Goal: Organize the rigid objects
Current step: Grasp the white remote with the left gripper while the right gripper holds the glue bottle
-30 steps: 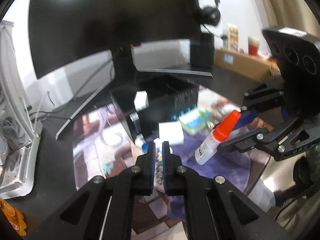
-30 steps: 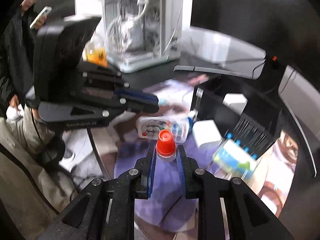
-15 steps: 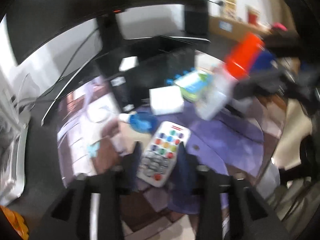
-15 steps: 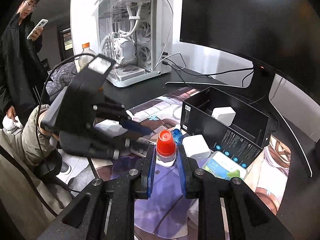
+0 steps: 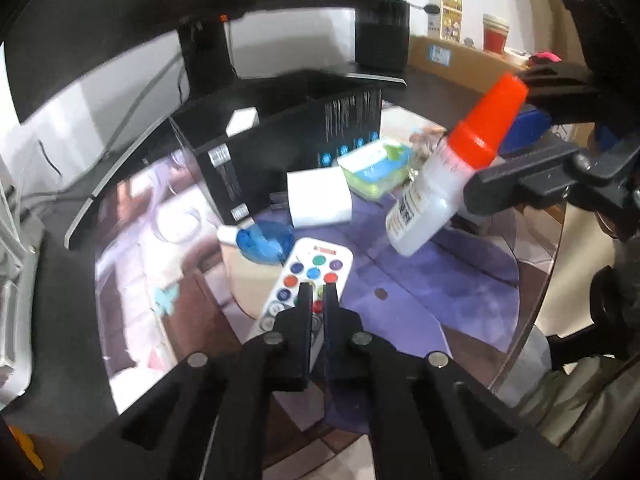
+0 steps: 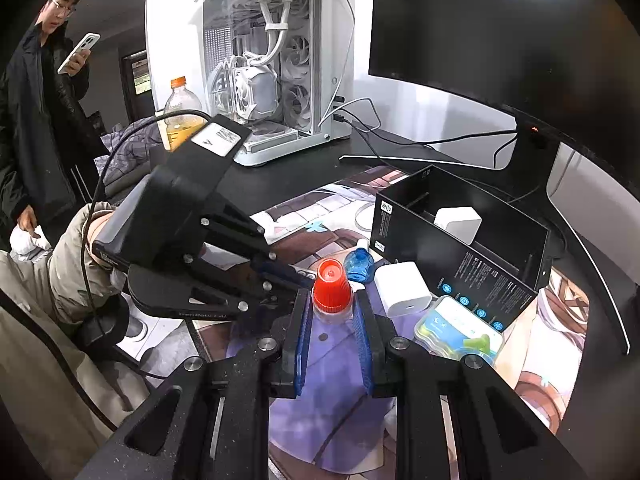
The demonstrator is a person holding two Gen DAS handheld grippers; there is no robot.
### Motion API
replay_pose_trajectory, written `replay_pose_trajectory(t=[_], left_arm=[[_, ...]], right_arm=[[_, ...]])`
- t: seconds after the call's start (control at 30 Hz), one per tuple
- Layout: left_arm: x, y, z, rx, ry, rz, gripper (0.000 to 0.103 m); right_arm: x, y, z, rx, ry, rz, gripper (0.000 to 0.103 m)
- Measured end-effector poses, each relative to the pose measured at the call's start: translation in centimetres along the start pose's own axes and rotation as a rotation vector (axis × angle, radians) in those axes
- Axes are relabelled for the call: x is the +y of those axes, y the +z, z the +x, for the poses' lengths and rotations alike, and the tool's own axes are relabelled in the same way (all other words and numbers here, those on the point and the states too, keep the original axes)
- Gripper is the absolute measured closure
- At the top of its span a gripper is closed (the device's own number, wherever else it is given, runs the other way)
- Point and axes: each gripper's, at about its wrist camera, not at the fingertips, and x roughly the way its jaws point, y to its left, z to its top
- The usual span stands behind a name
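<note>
A white remote (image 5: 316, 260) with coloured buttons lies on the purple desk mat (image 5: 420, 292). My left gripper (image 5: 315, 286) hovers over its near half; its jaws are closing and stand almost together with nothing between them. My right gripper (image 6: 330, 300) is shut on a clear bottle with an orange-red cap (image 6: 331, 286), held tilted above the mat. The left wrist view shows that bottle (image 5: 424, 204) in the right gripper (image 5: 496, 136) at the right. A white charger cube (image 6: 402, 288), a small blue-capped bottle (image 6: 359, 264) and a green-blue case (image 6: 456, 332) lie beside the black box (image 6: 452, 256).
The open black box holds a white cube (image 6: 458, 224). Behind stand a dark monitor (image 6: 500, 32) and a white PC case (image 6: 276, 60). A person with a phone (image 6: 44, 92) stands at the left, near an orange drink bottle (image 6: 180, 116). The desk edge runs close at the right (image 5: 548, 280).
My left gripper has dropped toward the remote, opened midway, and its fingers are together again. The right gripper has kept still with the bottle.
</note>
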Motion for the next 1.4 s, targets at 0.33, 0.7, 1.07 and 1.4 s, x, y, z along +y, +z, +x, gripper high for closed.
replay_pose_trajectory(t=[0.33,0.7,1.07,1.4], left_arm=[[0.0,0.4,0.3,0.012,0.05,0.082,0.087],[1.2,0.0,2.3,0.042,-0.006,0.058,0.052],[0.2,0.3,1.5,0.019,0.0,0.092,0.095],[1.4,0.0,2.5,0.046,0.007,0.041,0.048]], right_arm=[[0.0,0.0,-0.3,-0.005,0.001,-0.001,0.082],[0.4,-0.1,-0.1,0.007,0.013,-0.007,0.082],[0.5,-0.1,0.1,0.014,0.012,-0.013,0.082],[0.7,-0.2,0.3,0.023,0.022,-0.018,0.082]])
